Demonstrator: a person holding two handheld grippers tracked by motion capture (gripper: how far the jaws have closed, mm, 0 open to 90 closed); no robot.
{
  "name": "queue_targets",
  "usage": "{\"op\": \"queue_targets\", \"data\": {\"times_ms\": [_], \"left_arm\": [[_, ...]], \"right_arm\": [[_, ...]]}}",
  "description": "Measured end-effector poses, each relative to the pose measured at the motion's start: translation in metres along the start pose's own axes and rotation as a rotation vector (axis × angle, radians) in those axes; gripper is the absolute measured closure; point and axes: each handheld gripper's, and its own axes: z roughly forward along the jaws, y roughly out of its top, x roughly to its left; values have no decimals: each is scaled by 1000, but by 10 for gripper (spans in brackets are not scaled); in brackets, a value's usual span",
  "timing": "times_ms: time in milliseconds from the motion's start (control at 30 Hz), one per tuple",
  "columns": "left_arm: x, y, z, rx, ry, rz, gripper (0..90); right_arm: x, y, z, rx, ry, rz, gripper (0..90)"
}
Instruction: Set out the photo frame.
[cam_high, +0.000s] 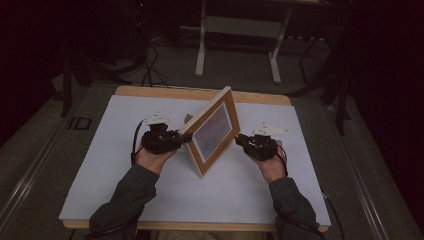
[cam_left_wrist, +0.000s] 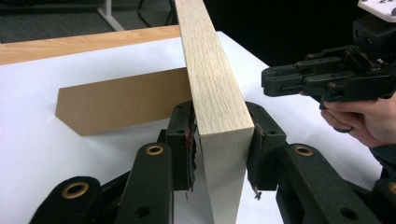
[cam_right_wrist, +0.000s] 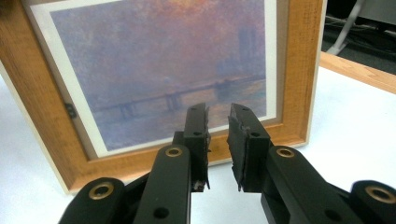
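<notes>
At table centre, on the white board, I see the picture frame standing upright on its lower edge, angled across the board, print facing the right hand side. Light wood rim, misty bridge print inside.

L gripper: I have it at the frame's side edge. In left gripper view the pale frame edge runs straight up betw. the two jaws; both pads sit against the wood, one each side, so it's pinching the frame. No gap visible at either pad. Brown back stand sticks out behind the frame, resting on the board.

R gripper: held just off the frame's front face, near but apart in high view. Right gripper view shows its jaws partway together, narrow gap, nothing betw. them; print and lower rim lie beyond the tips. Not touching, as far as I can tell.

Both hands low over the board, forearms coming in from the near edge. Wood table rim shows past the board's far side.
</notes>
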Motion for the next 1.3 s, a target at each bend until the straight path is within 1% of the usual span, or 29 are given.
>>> {"op": "queue_targets", "data": {"times_ms": [133, 300, 433, 467, 500, 567, 633, 833, 867, 933, 1100, 1300], "left_arm": [[7, 3, -2, 11, -12, 11, 697], [18, 6, -3, 22, -47, 12, 709], [26, 9, -4, 31, -77, 21, 712], [26, 9, -4, 31, -77, 21, 714], [30, 10, -4, 36, -89, 24, 715], [33, 11, -4, 42, -102, 32, 716], [36, 12, -5, 47, -114, 37, 718], [47, 16, -4, 58, -154, 44, 720], [47, 16, -4, 58, -154, 44, 720], [51, 17, -3, 62, -168, 43, 721], [56, 19, -2, 69, -197, 42, 723], [60, 22, -1, 79, -219, 55, 723]], "right_arm": [[-4, 1, -2, 2, -11, 0, 771], [-13, 3, -4, 3, -28, 4, 769], [-20, 5, -6, 6, -44, 11, 766], [-20, 5, -6, 6, -44, 11, 766], [-24, 7, -7, 5, -54, 15, 762], [-25, 8, -8, 6, -56, 17, 762], [-31, 11, -9, 7, -66, 23, 758], [-38, 16, -8, 9, -78, 27, 753], [-38, 16, -8, 9, -78, 27, 753], [-41, 19, -8, 6, -78, 34, 744], [-44, 22, -6, 6, -78, 37, 732], [-48, 27, -5, -1, -75, 41, 704]]}}
